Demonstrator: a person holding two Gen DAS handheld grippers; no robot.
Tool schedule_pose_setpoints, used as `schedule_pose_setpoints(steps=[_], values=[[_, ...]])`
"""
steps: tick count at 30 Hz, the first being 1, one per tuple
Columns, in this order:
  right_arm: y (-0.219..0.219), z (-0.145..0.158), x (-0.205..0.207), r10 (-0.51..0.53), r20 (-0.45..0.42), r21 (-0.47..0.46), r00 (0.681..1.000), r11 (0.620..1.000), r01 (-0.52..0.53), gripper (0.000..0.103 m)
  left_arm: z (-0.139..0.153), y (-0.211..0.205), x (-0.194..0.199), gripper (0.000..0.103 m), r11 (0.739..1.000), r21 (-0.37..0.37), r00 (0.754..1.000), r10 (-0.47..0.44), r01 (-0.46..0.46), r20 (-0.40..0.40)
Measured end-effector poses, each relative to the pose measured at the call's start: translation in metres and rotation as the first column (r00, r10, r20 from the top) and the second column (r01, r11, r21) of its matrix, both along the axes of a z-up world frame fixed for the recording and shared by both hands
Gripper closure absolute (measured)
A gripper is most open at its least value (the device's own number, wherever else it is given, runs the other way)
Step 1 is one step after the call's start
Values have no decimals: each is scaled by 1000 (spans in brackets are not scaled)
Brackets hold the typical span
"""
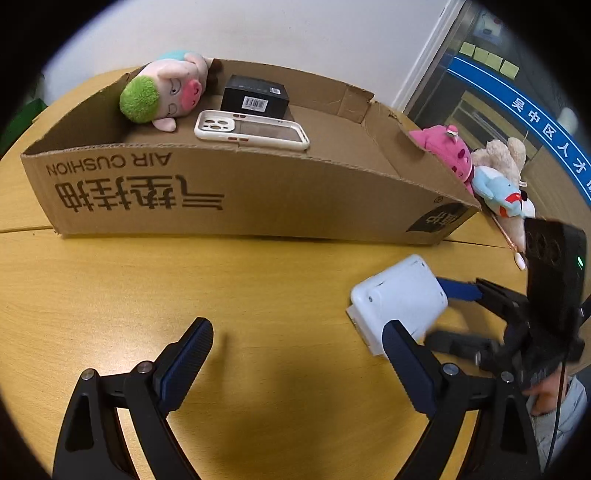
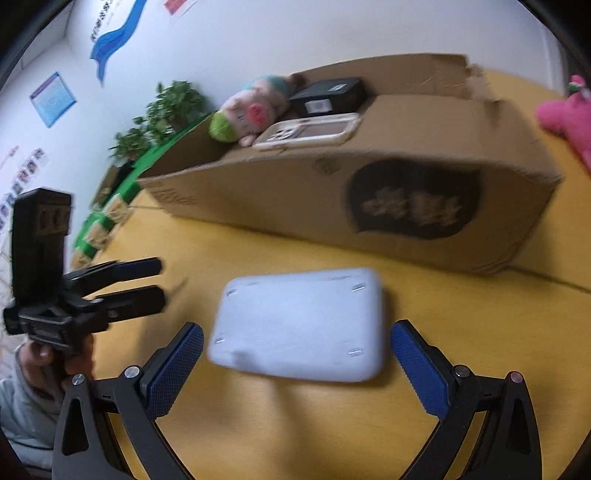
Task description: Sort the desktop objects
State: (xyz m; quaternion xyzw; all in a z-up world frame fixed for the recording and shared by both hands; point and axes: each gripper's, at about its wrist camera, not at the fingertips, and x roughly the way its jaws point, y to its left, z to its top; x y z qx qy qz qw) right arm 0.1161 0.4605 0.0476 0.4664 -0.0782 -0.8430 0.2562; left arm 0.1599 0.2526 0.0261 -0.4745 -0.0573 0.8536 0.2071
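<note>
Yellow wooden table (image 1: 110,280), seam visible; plain white wall (image 1: 295,29) behind; glass partition (image 1: 491,92) with blue band; potted plants (image 2: 173,107) and posters (image 2: 53,98) along wall.

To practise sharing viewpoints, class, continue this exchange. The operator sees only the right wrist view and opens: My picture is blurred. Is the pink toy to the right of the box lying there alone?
Observer: No. The left wrist view shows a beige plush and a blue plush piled against the pink toy, outside the cardboard box.
Operator: Is the left gripper carrying anything?
Observer: No. The left gripper is open, with only bare table between its fingers.
Operator: What does the print on the box's long side say?
Observer: It is upside down from here and reads AIR CUSHION.
</note>
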Motion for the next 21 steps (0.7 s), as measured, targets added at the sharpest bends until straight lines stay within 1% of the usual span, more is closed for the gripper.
schedule_pose_setpoints(steps=[1, 3, 4, 6, 7, 9, 10, 12, 13, 14, 15, 16, 18, 19, 21], values=[[-7, 0, 6, 19, 1, 2, 1000, 1000, -19, 0, -1, -3, 0, 10, 1000, 5, 1000, 4, -4, 6], [-23, 0, 24, 72, 21, -47, 997, 996, -71, 0, -1, -13, -2, 10, 1000, 21, 1000, 8, -9, 20], [-34, 0, 39, 130, 36, -83, 991, 988, -127, 0, -1, -19, -2, 10, 1000, 25, 1000, 12, -12, 23], [-52, 3, 65, 224, 33, -111, 974, 969, -219, 1, -2, -27, -2, 10, 1000, 19, 999, 9, -10, 34], [-62, 7, 79, 262, 9, -100, 965, 960, -260, 1, -2, -30, -1, 10, 1000, 17, 999, 6, -6, 37], [-68, 15, 90, 265, -41, -53, 963, 962, -267, 0, -2, -35, 1, 10, 1000, 22, 999, -4, 3, 45], [-69, 19, 90, 240, -72, -10, 968, 970, -241, 0, -3, -36, 1, 10, 999, 37, 998, -6, 4, 57], [-71, 20, 82, 196, -121, 96, 973, 978, -185, 0, -8, -33, -1, 10, 995, 96, 995, -30, 21, 98], [-75, 18, 74, 178, -134, 158, 975, 975, -156, 0, -10, -31, -2, 10, 993, 116, 993, -38, 24, 116], [-78, 15, 67, 179, -137, 189, 974, 970, -152, 0, -13, -28, -3, 10, 991, 131, 990, -38, 20, 136], [-80, 12, 60, 188, -139, 202, 972, 967, -158, 0, -16, -24, -4, 11, 990, 141, 988, -40, 18, 152], [-81, 8, 50, 193, -139, 219, 971, 963, -160, 0, -15, -21, -3, 11, 990, 139, 989, -37, 17, 141], [-85, -1, 35, 199, -121, 239, 973, 957, -166, 1, -16, -17, -2, 12, 989, 149, 987, -44, 21, 153], [-83, -6, 32, 197, -108, 236, 974, 957, -168, 1, -15, -17, -1, 13, 988, 156, 987, -40, 15, 156], [-85, -16, 28, 204, -60, 199, 977, 962, -189, 3, -15, -15, 0, 18, 988, 151, 987, -37, 12, 158]])
